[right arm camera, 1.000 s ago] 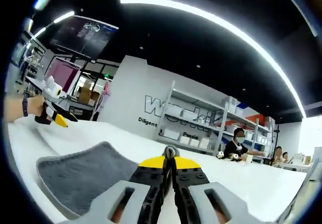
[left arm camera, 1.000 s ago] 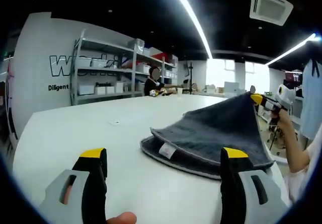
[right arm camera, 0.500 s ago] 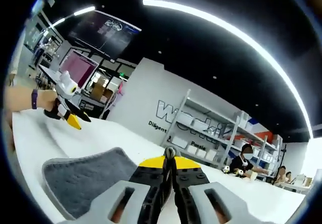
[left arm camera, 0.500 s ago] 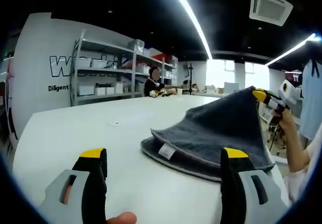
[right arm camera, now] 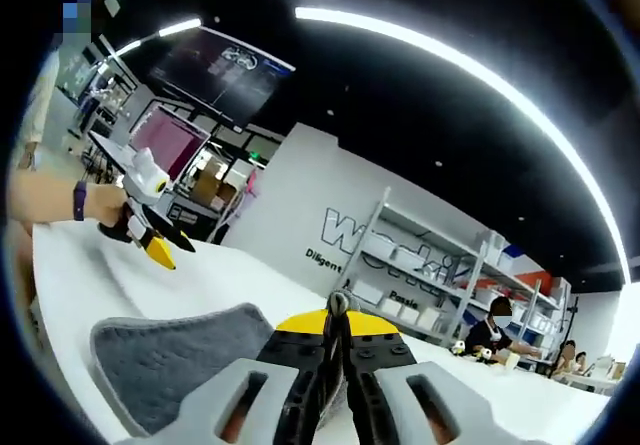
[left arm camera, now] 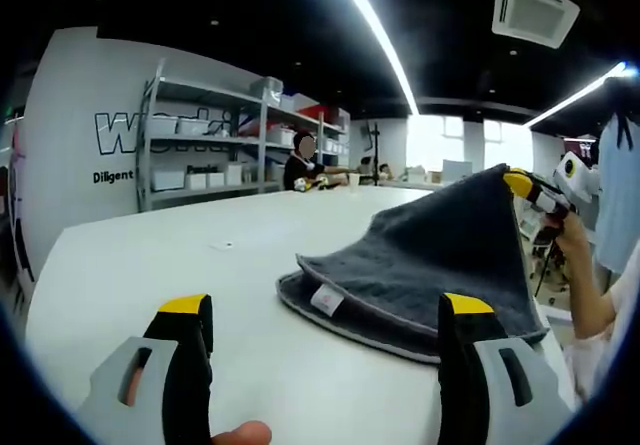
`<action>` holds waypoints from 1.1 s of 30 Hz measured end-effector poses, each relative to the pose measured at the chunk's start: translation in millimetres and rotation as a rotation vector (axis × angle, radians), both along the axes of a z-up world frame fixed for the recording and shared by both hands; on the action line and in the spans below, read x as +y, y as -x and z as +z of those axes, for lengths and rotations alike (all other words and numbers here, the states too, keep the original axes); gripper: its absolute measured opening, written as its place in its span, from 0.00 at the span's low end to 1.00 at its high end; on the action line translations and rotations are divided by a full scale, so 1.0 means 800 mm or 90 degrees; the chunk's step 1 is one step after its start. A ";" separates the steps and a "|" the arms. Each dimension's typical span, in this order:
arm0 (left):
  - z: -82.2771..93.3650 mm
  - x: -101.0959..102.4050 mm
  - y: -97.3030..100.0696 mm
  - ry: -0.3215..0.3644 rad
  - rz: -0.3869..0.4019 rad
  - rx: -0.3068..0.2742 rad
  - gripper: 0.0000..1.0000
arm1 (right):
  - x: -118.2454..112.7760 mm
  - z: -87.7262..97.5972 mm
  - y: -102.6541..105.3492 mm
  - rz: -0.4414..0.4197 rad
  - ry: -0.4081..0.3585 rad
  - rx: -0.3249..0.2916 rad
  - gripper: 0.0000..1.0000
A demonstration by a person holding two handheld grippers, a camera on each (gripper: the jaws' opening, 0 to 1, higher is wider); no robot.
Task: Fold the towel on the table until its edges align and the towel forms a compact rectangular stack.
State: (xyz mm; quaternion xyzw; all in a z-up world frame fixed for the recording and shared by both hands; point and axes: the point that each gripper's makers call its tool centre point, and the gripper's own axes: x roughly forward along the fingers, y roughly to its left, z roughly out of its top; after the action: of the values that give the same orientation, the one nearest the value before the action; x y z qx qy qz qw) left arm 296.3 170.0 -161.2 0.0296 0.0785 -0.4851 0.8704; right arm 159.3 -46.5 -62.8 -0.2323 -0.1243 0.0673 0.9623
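Since a second ago the right tongs [left arm camera: 520,182] have carried the pinched corner of the towel [left arm camera: 430,265] a little higher above the counter [left arm camera: 150,255], so the grey cloth now rises in a taller, steeper peak; the left tongs [left arm camera: 325,310] have stayed put.

In the left gripper view, the left tongs stand released, their yellow-tipped jaws well apart and holding nothing, low over the counter on the near side of the towel. The towel lies on the white counter just beyond them, its lower layers flat and rounded at the near edge, with a small white label [left arm camera: 323,299] sewn on that edge. From that flat part, one layer is drawn up and to the right to a point, where the right tongs grip it.

In the right gripper view, the right tongs [right arm camera: 338,317] are clenched on the towel [right arm camera: 170,360], a sliver of grey cloth showing between the closed jaws. The rest of the towel spreads on the counter [right arm camera: 90,270] below and left of them. Beyond the towel's far edge, the left tongs [right arm camera: 160,250] show in a hand [right arm camera: 100,205], apart from the cloth.

Behind the towel, metal shelves [left arm camera: 200,145] along the wall hold white boxes [left arm camera: 170,177]; what is in them cannot be told. A person [left arm camera: 300,165] sits at the counter's far end.
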 end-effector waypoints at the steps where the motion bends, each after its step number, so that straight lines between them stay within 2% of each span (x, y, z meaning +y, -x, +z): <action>1: -0.001 -0.002 0.003 -0.003 -0.004 -0.002 0.92 | 0.002 0.000 0.001 0.003 0.003 -0.001 0.00; 10: -0.019 -0.030 0.031 -0.071 -0.062 -0.031 0.92 | 0.008 0.000 0.003 0.009 0.016 -0.001 0.00; 16: -0.036 -0.043 0.030 -0.103 -0.079 -0.026 0.93 | 0.014 0.001 0.004 0.016 0.027 -0.004 0.00; 26: -0.071 -0.063 0.046 -0.181 -0.117 -0.035 0.93 | 0.025 -0.001 0.004 0.025 0.049 -0.003 0.00; 33: -0.073 -0.060 0.045 -0.198 -0.117 -0.045 0.93 | 0.041 -0.001 0.007 0.039 0.073 -0.006 0.00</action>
State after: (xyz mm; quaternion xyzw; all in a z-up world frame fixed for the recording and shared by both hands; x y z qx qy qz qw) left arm 260.0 121.8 -220.0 0.1883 0.1188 -0.5433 0.8095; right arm 154.0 -13.5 -63.8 -0.2834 -0.1318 0.1024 0.9444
